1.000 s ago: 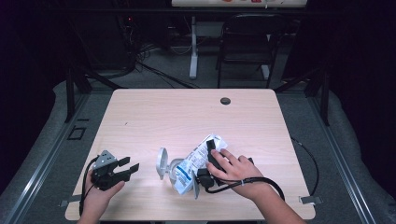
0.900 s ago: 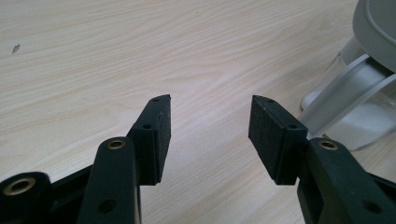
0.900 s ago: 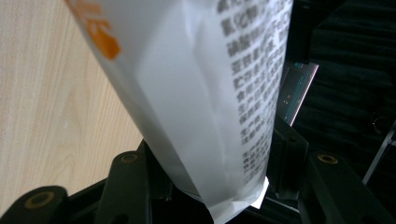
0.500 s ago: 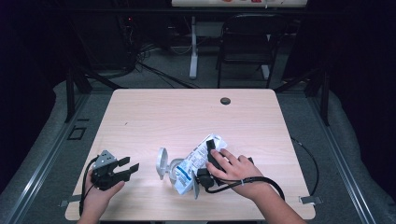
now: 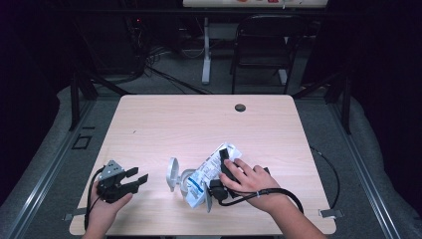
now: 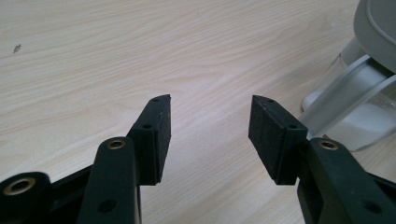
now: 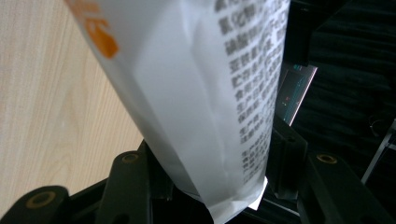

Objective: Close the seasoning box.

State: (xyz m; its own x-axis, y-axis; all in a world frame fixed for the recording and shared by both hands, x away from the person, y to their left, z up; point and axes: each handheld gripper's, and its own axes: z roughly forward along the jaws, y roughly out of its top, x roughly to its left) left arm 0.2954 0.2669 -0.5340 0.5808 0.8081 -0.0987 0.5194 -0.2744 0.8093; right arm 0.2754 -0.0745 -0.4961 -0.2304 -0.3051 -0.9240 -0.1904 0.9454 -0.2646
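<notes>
A white printed bag (image 5: 206,172) lies tilted at the table's front middle, its lower end over a clear container (image 5: 185,182) whose grey lid (image 5: 172,174) stands open. My right gripper (image 5: 219,185) is shut on the bag under the person's hand (image 5: 251,180). In the right gripper view the bag (image 7: 205,93) rises between the two black jaws of the right gripper (image 7: 219,161). My left gripper (image 5: 139,175) rests open at the front left, apart from the container. In the left gripper view the left gripper (image 6: 210,121) holds nothing, and the container (image 6: 359,93) stands at the right.
The light wooden table (image 5: 199,124) has a small black round cap (image 5: 240,107) near its far edge. A black cable (image 5: 278,191) loops from the right gripper along the front right. A dark chair (image 5: 263,50) and cables lie on the floor beyond the table.
</notes>
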